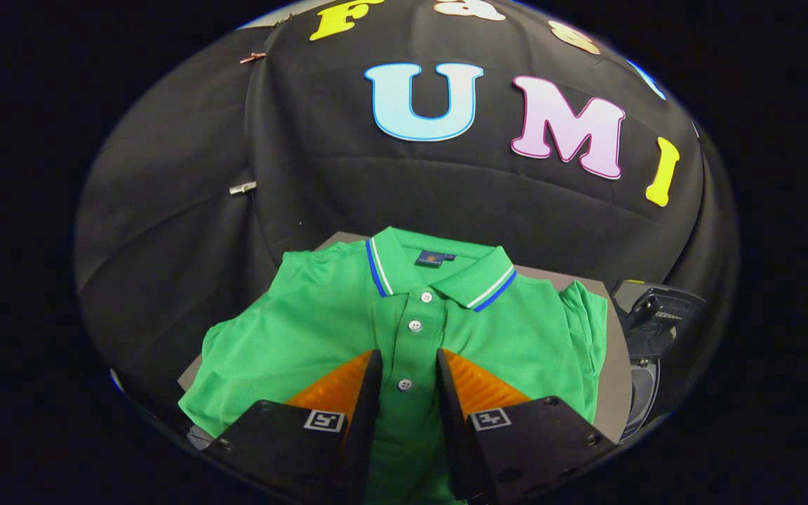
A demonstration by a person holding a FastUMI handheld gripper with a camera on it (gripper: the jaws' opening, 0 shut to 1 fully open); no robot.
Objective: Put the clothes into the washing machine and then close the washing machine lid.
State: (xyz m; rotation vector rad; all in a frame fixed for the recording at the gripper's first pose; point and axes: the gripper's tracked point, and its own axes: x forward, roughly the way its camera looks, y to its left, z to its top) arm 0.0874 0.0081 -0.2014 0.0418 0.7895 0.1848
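A green polo shirt (pixel 320 337) lies spread flat, front up, on a grey table (pixel 614 379). Its collar has white and blue stripes and points away from me. My gripper (pixel 408 358) hovers low over the shirt's chest and is open. The buttoned placket runs up through the gap between my fingers, and one button (pixel 405 384) sits right between them. Each finger rests over the cloth on its side of the placket, and I cannot tell whether they touch it. Beyond the table's right edge is a dark machine (pixel 656 315) with a round rim (pixel 641 393) below it.
The black cloth wall rises close behind the table. The shirt covers most of the tabletop, leaving a bare grey strip along the right edge next to the dark machine.
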